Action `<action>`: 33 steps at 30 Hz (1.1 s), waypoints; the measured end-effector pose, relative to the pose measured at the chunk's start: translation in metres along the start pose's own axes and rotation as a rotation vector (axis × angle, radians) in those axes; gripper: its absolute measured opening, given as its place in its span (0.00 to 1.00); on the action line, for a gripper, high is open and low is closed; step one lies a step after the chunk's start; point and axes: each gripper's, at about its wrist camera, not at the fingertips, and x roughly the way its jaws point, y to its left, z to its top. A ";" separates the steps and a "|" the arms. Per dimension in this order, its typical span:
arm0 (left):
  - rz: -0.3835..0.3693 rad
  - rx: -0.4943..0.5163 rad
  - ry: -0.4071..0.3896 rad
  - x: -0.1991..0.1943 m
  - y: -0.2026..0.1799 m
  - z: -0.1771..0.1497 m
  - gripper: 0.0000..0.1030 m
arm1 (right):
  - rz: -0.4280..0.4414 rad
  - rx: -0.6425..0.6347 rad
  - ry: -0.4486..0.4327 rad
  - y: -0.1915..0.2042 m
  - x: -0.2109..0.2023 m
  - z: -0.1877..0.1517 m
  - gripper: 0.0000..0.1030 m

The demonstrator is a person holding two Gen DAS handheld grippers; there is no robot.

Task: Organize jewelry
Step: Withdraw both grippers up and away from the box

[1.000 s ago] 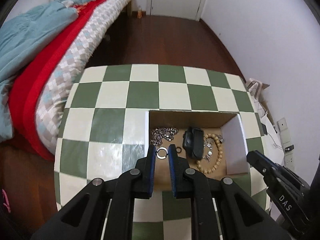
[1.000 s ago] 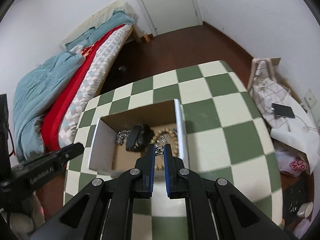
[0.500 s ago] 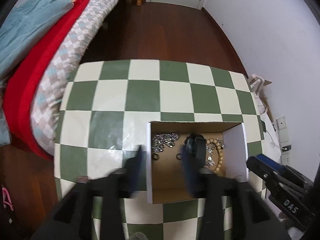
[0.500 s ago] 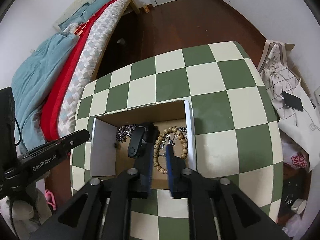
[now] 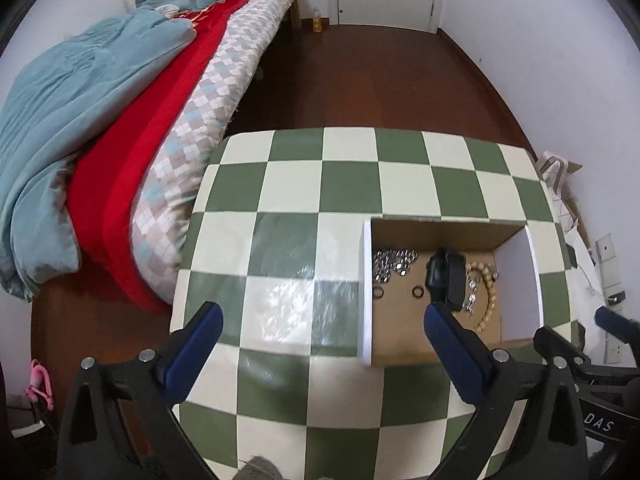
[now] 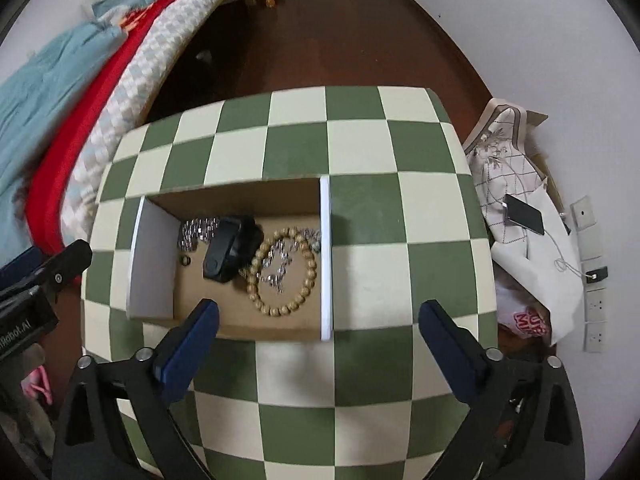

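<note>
Both tongs are spread wide and hold nothing. The left gripper (image 5: 322,322) hangs above the green-and-cream checkered table (image 5: 348,184); its right blue finger reaches over the near left part of the shallow brown cardboard box with white side walls (image 5: 365,292), and its left finger stays over bare squares. The right gripper (image 6: 318,322) hangs above the near edge of this same box, with the white right wall between its two fingers.

All the jewelry lies inside the box, ahead of both tongs. From the right gripper, the round bracelet of light wooden beads (image 6: 282,272) is straight ahead and a little left, and a thin silver chain with small charms (image 6: 280,262) lies inside its ring. Further left is a black wristband with a rectangular body (image 6: 230,248), then a heap of silver chain (image 6: 198,230) in the far left corner, and one small dark ring (image 6: 185,261) on the cardboard floor. The left view shows two such small rings (image 5: 417,291) just beyond its right finger.

I judge that the collecting step is finished or nearly so, because no piece is seen on the table outside the box. If any move remains, it is probably to lift the tongs clear without touching the thin box walls, or to check the table for a forgotten piece.
</note>
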 end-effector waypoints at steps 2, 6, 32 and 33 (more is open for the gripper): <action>0.009 0.002 -0.011 -0.004 -0.001 -0.005 1.00 | -0.024 -0.008 -0.010 0.002 -0.004 -0.006 1.00; -0.005 -0.012 -0.033 -0.019 -0.001 -0.013 1.00 | -0.035 0.003 -0.027 0.001 -0.013 -0.016 1.00; -0.064 -0.036 -0.324 -0.193 0.007 -0.081 1.00 | -0.069 0.019 -0.342 -0.009 -0.197 -0.104 1.00; -0.070 -0.038 -0.332 -0.199 0.008 -0.084 1.00 | -0.067 0.019 -0.350 -0.009 -0.204 -0.108 1.00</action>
